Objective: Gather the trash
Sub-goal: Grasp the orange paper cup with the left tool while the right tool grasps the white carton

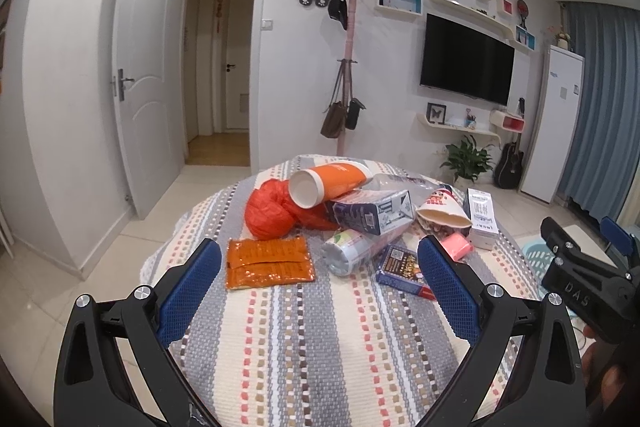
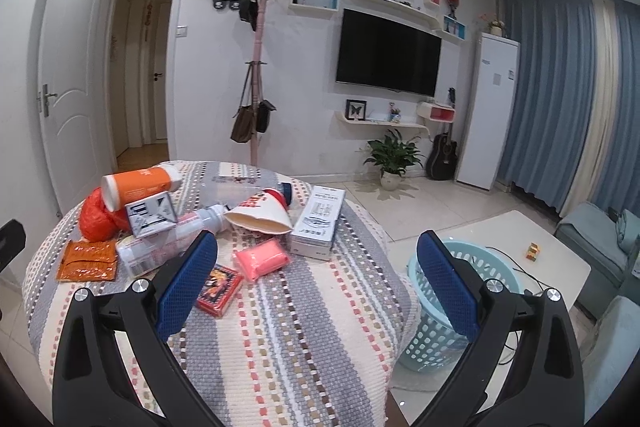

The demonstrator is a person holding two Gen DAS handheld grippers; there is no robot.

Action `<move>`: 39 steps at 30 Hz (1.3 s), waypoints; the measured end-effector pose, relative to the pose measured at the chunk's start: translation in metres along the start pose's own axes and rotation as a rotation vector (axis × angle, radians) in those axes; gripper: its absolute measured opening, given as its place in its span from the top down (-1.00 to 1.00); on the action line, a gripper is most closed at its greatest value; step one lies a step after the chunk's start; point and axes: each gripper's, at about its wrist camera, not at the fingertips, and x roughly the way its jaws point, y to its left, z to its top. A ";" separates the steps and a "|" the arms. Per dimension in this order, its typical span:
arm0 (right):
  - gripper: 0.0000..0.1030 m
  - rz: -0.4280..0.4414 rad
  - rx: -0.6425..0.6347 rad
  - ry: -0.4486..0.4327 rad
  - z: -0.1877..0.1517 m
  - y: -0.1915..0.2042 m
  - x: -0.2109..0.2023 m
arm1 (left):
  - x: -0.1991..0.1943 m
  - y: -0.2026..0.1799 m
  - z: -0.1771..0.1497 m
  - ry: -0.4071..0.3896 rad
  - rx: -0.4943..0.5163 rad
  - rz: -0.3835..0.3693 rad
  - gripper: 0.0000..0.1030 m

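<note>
Left gripper [image 1: 318,285] is hovering with jaws spread wide, gripping nothing. Right gripper [image 2: 316,281] is likewise hanging released and empty. Beyond them, trash is lying heaped on the striped table [image 2: 304,339]: playing-card box [image 2: 218,289], pink block [image 2: 262,261], orange sachet [image 1: 268,263], crumpled orange bag [image 1: 268,213], orange-and-white cup [image 1: 328,183]. Pale blue basket [image 2: 466,259] is standing on the floor just beside the table's right edge.

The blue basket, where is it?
In the right wrist view, the light blue basket stands on the floor at the right edge of the striped table, partly behind the right gripper.
</note>
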 end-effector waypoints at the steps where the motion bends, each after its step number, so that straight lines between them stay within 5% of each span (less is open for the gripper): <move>1: -0.85 -0.003 0.003 0.003 0.000 -0.002 0.001 | 0.003 -0.001 0.000 0.005 0.000 -0.002 -0.85; 7: -0.82 0.011 0.015 0.031 0.000 -0.008 0.016 | 0.025 0.012 0.011 0.027 0.009 -0.024 -0.85; 18: -0.66 0.261 0.025 0.083 0.025 0.028 0.060 | 0.145 0.051 0.068 0.180 -0.007 -0.304 -0.85; 26: -0.67 0.404 -0.126 0.086 0.036 0.095 0.074 | 0.235 0.051 0.076 0.354 -0.023 -0.341 -0.78; 39: -0.67 0.461 -0.176 0.235 0.028 0.140 0.130 | 0.277 0.051 0.068 0.467 0.000 -0.373 -0.47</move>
